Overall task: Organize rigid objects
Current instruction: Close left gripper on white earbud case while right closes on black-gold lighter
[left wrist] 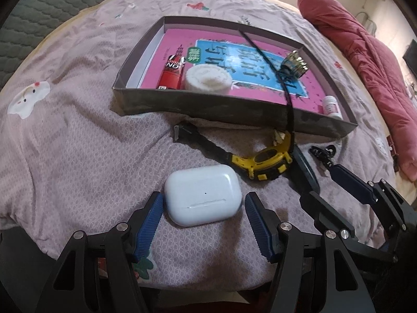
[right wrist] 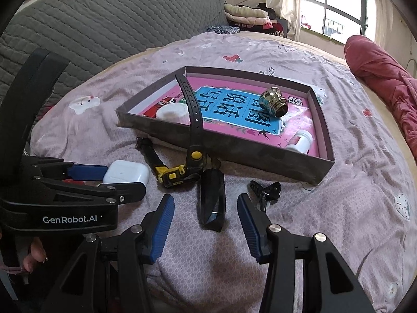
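Observation:
A white earbud case [left wrist: 202, 194] [right wrist: 126, 172] lies on the bedspread between the open fingers of my left gripper [left wrist: 203, 203] [right wrist: 122, 181]; I cannot tell if they touch it. A yellow and black watch [left wrist: 263, 161] [right wrist: 177, 173] lies in front of the grey box [left wrist: 208, 104] [right wrist: 221, 154], with one strap draped over the box wall. My right gripper [right wrist: 205, 203] [left wrist: 323, 181] is open, with a black glossy block [right wrist: 212, 203] between its fingers. A small black clip [right wrist: 265, 191] lies just right of the block.
The box holds a pink book [right wrist: 234, 107], a red can [left wrist: 170, 74], a white round jar [left wrist: 208, 79], a brass bulb socket [right wrist: 275, 101] and a small white bottle [right wrist: 299, 140]. A red quilt [right wrist: 383, 78] lies to the right. A grey headboard [right wrist: 104, 20] stands behind.

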### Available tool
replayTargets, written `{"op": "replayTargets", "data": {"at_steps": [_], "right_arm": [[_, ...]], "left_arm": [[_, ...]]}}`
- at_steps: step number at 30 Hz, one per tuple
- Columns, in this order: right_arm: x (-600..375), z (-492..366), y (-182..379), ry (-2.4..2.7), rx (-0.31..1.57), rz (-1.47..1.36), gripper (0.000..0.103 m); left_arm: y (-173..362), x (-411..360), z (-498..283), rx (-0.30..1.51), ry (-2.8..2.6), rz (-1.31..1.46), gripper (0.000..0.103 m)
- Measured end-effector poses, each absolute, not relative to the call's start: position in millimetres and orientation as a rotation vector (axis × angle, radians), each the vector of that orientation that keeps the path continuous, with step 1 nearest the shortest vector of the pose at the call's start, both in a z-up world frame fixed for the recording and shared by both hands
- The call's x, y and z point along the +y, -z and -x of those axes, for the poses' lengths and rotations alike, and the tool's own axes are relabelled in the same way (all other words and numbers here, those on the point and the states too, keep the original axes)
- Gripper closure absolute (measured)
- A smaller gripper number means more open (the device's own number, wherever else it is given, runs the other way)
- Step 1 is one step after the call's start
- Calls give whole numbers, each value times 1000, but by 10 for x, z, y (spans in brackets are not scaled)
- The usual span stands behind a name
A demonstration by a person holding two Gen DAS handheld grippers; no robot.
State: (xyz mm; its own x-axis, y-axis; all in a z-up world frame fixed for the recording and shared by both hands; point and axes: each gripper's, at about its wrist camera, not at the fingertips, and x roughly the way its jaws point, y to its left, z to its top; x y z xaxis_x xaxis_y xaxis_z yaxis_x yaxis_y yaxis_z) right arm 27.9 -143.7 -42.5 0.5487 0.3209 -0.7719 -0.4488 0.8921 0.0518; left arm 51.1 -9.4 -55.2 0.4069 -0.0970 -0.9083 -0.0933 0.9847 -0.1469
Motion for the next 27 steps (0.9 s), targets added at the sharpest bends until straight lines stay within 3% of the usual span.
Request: {"op": "replayTargets", "data": {"at_steps": [27], "right_arm": [[-1320, -525, 712, -475, 919, 203, 53]], "left_arm": [[697, -66, -635, 1165, -32, 189, 36]]}}
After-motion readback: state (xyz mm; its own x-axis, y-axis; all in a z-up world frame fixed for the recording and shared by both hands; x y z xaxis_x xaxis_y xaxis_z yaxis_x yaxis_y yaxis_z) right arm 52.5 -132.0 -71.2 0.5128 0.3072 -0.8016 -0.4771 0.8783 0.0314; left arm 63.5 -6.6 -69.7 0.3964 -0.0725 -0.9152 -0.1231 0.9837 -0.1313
